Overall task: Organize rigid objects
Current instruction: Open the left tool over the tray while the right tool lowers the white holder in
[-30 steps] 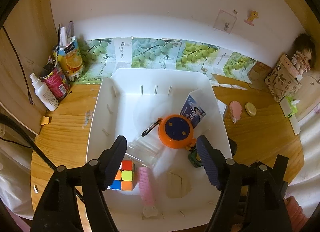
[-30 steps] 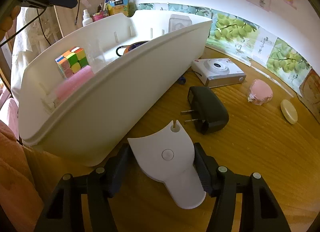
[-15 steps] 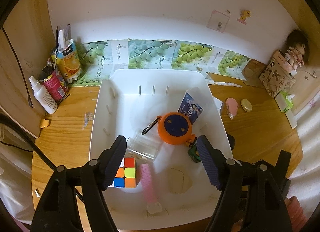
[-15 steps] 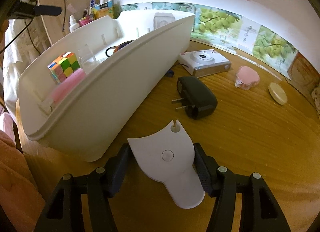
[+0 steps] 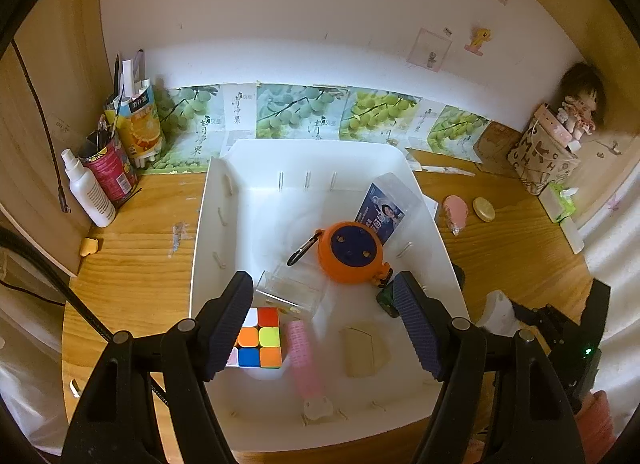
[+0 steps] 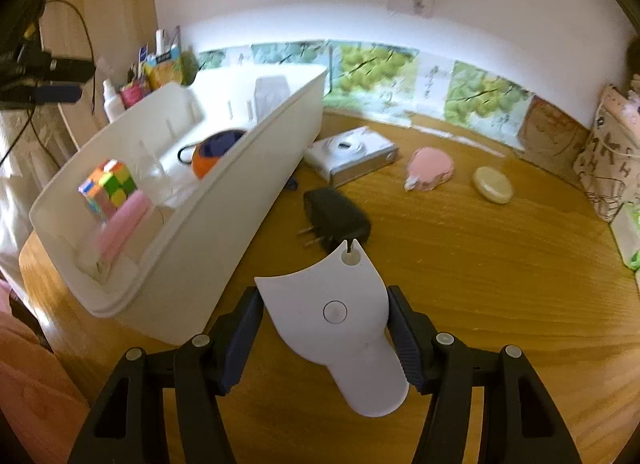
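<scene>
right hand-held gripper (image 6: 326,322) clamps white gadget (image 6: 334,328) — beside bin (image 6: 224,216)

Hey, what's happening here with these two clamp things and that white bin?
A person is tidying desk items into the white bin. The right gripper is shut on a white plastic device, held above the desk beside the bin. The left gripper hangs open and empty over the bin, which already holds a Rubik's cube and an orange reel.

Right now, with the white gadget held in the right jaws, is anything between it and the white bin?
Only the bin's own near wall. The right gripper holds the white gadget above bare desk, beside the white bin. The black charger lies ahead, off that path. Lifting over the rim looks necessary.
</scene>
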Available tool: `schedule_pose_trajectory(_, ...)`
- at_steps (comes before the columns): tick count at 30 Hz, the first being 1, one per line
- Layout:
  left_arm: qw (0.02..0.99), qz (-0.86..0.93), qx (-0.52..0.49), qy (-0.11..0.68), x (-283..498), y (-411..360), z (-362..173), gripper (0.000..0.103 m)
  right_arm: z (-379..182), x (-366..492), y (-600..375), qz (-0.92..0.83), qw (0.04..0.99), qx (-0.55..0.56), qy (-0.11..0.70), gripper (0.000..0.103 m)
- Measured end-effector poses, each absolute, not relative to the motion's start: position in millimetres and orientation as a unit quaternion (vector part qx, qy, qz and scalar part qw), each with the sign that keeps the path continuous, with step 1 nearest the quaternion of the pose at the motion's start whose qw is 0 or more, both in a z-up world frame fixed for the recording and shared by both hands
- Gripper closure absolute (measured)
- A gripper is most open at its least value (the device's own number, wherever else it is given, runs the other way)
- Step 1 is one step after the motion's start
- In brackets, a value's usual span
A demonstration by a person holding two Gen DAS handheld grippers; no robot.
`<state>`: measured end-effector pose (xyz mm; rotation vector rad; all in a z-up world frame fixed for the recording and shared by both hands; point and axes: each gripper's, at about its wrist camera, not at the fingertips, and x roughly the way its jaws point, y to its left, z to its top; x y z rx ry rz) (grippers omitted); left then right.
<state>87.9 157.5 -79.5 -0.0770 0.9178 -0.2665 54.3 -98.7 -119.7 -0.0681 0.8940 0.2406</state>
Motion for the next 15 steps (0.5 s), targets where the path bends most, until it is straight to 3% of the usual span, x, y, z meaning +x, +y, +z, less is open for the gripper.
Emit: schedule_pose_trajectory(15,0.891,-0.143,-0.067,0.425,78.7,163.6,-75.4,0.027,-57.7,56.6,-84.6,0.13,0.921,-0.069,0.362,0.041)
